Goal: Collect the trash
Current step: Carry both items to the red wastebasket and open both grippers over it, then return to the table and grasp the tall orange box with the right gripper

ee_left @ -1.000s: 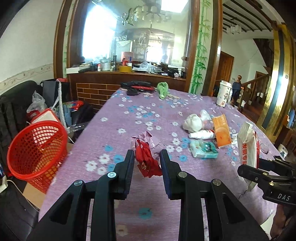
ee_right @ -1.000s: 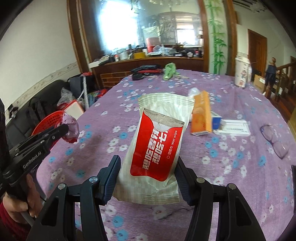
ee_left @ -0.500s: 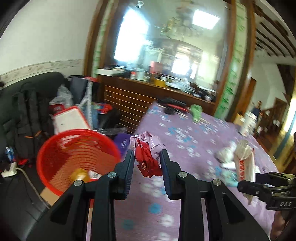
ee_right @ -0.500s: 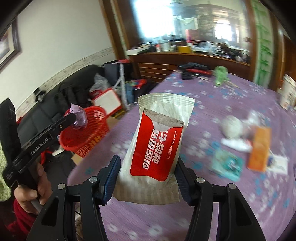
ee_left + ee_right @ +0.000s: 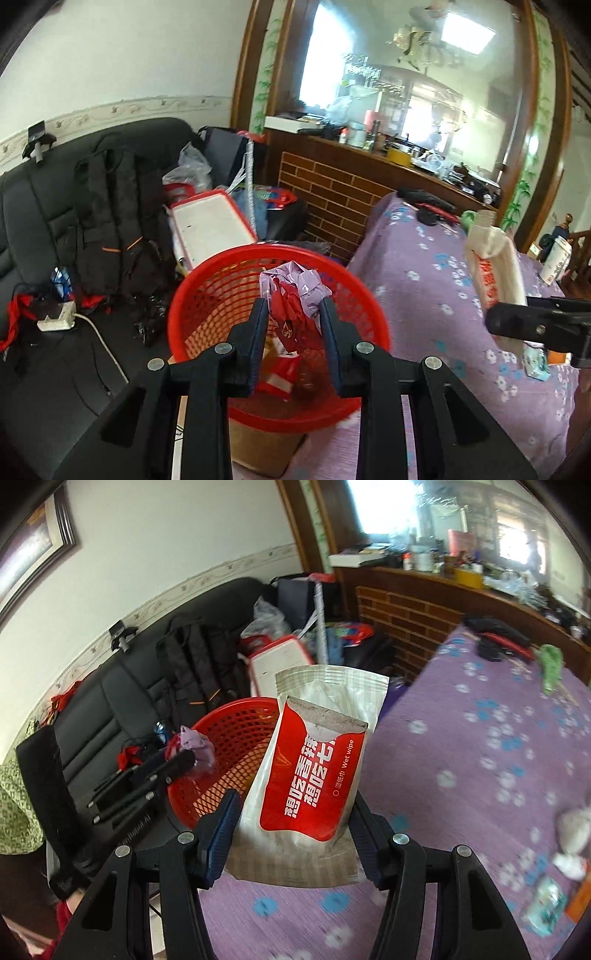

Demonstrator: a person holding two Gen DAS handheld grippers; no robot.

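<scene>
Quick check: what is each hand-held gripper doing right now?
Left hand-held gripper: shut on the crumpled wrapper, above the red basket.
Right hand-held gripper: shut on the wet wipe packet.

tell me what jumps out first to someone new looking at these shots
The red basket grabs the eye first, standing on the floor between the black sofa and the purple flowered table. Right over it, the left gripper pinches a crumpled red and lilac wrapper. Beside it, the right gripper holds a red and white wet wipe pack upright at the table's edge.
</scene>
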